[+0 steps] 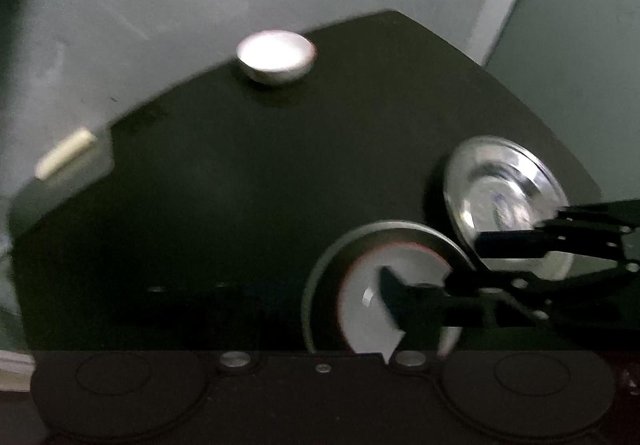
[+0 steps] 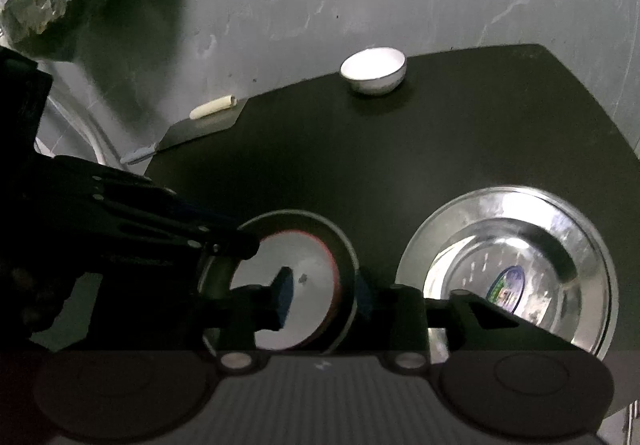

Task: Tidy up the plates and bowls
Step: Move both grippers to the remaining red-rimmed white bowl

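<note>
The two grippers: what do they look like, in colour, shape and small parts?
Both are black. The right gripper has flat angular fingers; one finger carries a blue pad. The left gripper, seen in the right wrist view, has slotted black arms with small silver screws. Each camera's lower edge shows a dark body with two round discs and silver bolts. No sleeve or cable shows.

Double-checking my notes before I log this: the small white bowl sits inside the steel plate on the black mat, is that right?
Not quite. The small white bowl stands alone near the black mat's far edge, well apart from the steel plate, as the right wrist view shows.
</note>
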Motion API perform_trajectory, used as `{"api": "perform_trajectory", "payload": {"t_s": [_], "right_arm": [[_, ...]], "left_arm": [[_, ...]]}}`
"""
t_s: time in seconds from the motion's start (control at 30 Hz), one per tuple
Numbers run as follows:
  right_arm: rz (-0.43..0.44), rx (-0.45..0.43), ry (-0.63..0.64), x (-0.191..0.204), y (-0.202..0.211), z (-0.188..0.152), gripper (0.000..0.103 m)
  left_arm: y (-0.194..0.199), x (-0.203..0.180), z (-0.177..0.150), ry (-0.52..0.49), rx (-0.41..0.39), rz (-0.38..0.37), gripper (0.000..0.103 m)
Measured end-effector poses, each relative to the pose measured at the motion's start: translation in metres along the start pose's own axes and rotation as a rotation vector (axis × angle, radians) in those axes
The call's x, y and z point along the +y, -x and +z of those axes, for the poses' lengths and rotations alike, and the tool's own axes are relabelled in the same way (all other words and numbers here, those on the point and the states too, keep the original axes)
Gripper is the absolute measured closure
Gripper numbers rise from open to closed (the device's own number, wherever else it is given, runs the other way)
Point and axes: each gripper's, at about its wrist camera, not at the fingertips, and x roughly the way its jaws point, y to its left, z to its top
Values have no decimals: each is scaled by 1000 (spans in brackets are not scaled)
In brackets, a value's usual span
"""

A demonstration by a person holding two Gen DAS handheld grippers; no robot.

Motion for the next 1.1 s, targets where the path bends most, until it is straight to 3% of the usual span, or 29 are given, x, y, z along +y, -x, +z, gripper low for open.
{"api": "perform_trajectory", "payload": {"t_s": [0.2,0.37,0.57,0.7,1.1], "right_arm": [[-6,-38,-6,-10,-2,14,45],[-18,-65,-9,-22,-6,25,26],[-36,-90,-20,-39,-13,41,5],[-51,-99,-23,-51,-19,53,0],[-100,-101,-124,-96,-55,112,0]], "left_arm": [[4,5,14,35,-50,70,16],[-2,8,27,40,-61,139,6],[-11,10,43,37,-61,187,3],[-20,15,54,46,-54,206,1],[-56,39,110,79,-48,261,1]]}}
